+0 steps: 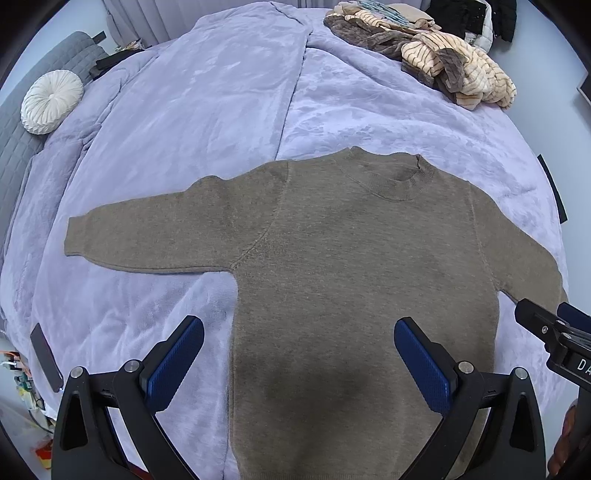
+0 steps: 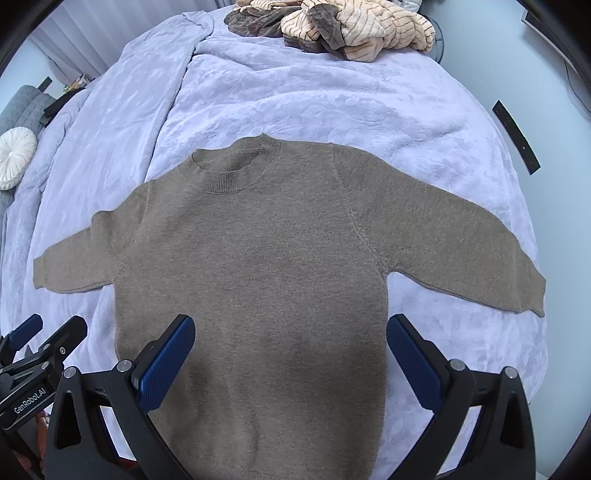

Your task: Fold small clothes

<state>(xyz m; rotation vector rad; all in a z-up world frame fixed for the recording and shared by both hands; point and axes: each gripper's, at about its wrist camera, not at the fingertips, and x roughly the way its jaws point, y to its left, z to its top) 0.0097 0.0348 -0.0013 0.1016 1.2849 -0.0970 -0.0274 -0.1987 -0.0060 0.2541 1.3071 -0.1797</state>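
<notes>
Left gripper: jaws spread, hovering over the lower left of the sweater, holding nothing. Right gripper: jaws spread, over the lower right, holding nothing. The sweater lies flat on the blanket, face up, sleeves out to both sides, collar at the far end. Beyond it, a heap of clothes rests at the far edge.

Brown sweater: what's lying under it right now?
The brown sweater lies flat, sleeves spread, directly on the lavender blanket, which shows all around it. Anything beneath the sweater's body is covered and cannot be seen.
</notes>
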